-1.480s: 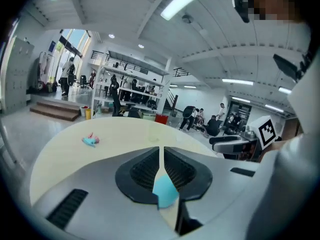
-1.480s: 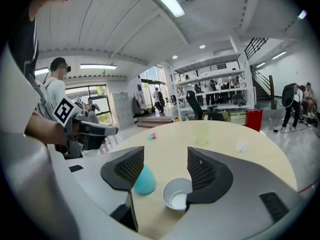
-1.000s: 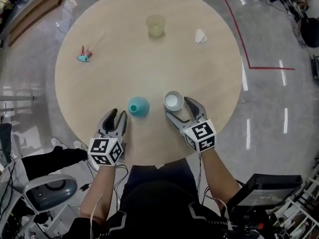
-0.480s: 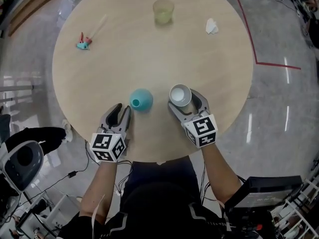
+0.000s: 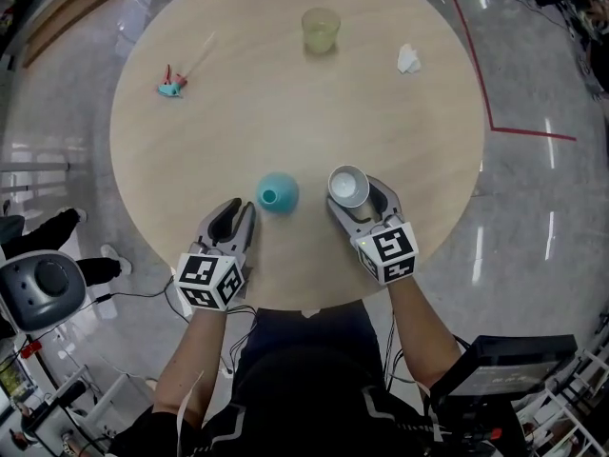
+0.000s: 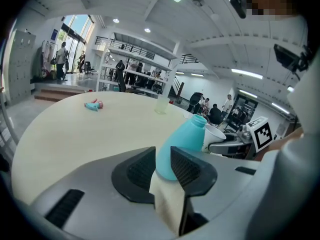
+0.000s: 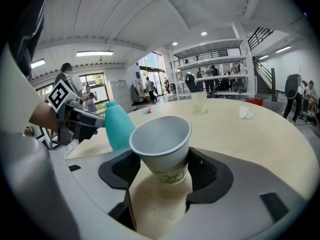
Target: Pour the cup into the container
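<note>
Right gripper (image 7: 162, 165): jaws wide, just been closing, pads on the lower wall of the paper cup (image 7: 161, 143). We note its long axis near upright, mouth up, tipped slightly frame-left.

Left gripper (image 6: 163, 164): jaws narrow, also closing, nothing between.

Teal bottle (image 6: 183, 143) upright just beyond them, at lower centre of the table (image 5: 285, 103).

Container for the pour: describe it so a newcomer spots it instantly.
On the round wooden table, look at the edge nearest the person. The container is the teal bottle standing left of the white paper cup. Unlike the cup, it is bulbous with a narrow neck.
</note>
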Available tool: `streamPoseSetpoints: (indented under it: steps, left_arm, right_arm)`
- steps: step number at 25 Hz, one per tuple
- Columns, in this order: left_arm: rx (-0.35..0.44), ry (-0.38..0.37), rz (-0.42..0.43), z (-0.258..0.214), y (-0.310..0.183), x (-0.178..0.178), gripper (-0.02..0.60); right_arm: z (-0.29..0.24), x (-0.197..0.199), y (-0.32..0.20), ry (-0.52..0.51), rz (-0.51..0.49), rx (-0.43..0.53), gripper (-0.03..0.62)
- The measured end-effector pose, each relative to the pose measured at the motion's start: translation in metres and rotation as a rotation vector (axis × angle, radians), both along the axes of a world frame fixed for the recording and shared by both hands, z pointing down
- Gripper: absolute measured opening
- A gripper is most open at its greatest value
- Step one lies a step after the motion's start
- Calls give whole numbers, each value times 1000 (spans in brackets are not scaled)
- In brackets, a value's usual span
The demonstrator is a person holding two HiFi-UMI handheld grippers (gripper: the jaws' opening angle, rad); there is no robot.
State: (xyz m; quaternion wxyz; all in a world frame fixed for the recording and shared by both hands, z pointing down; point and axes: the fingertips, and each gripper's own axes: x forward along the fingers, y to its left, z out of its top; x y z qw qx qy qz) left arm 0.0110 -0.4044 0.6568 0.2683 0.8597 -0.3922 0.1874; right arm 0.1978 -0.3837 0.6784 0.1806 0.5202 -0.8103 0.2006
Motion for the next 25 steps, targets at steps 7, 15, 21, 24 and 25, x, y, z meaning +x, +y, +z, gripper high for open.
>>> streamPoseSetpoints:
  steps: [7, 15, 21, 24, 25]
  left_arm:
    - [86, 51, -22, -75, 6, -17, 63]
    - [159, 82, -67, -119, 7, -32, 2]
    - [177, 79, -84, -119, 2, -36, 2]
    - [173, 75, -89, -116, 0, -36, 2]
    - [171, 74, -86, -116, 1, -36, 2]
  right_arm:
    - [-84, -11, -2, 47, -43, 33, 301]
    - [-142, -31, -14, 143, -124, 117, 301]
    - [-137, -40, -19, 213, -156, 84, 301]
    - [-127, -46, -17, 283, -180, 57, 301]
    - [-125, -48, -16, 313, -188, 53, 301]
